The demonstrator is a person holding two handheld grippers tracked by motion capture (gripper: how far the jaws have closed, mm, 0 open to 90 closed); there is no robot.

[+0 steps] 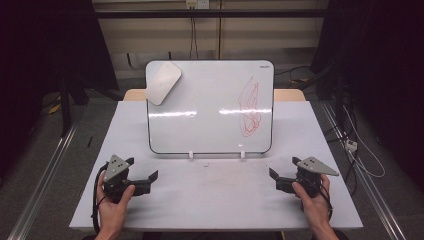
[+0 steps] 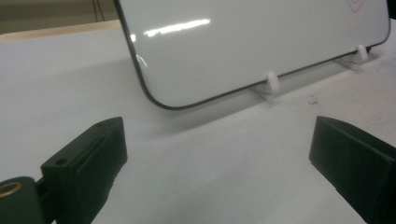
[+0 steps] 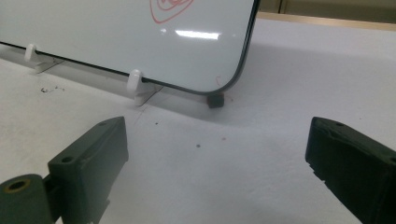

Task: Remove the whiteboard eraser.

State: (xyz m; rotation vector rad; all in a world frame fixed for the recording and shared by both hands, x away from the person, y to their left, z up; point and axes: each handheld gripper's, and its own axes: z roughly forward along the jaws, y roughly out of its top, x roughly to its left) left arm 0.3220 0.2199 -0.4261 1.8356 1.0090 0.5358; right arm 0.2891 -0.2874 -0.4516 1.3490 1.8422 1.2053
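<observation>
A whiteboard (image 1: 210,107) stands tilted on white clip feet at the middle of the white table (image 1: 215,200). Red scribbles (image 1: 250,107) mark its right half. A pale rounded eraser (image 1: 163,82) sticks to its top left corner. My left gripper (image 1: 142,182) rests low at the table's front left, jaws wide apart with nothing between them; its own view looks at the board's lower left corner (image 2: 159,100). My right gripper (image 1: 280,181) rests at the front right, also open and empty, facing the board's lower right corner (image 3: 229,81).
A small dark block (image 3: 215,100) sits under the board's right corner. White clip feet (image 1: 191,155) hold the board's lower edge. Dark specks lie on the table before the board. Cables (image 1: 362,160) trail on the floor right of the table.
</observation>
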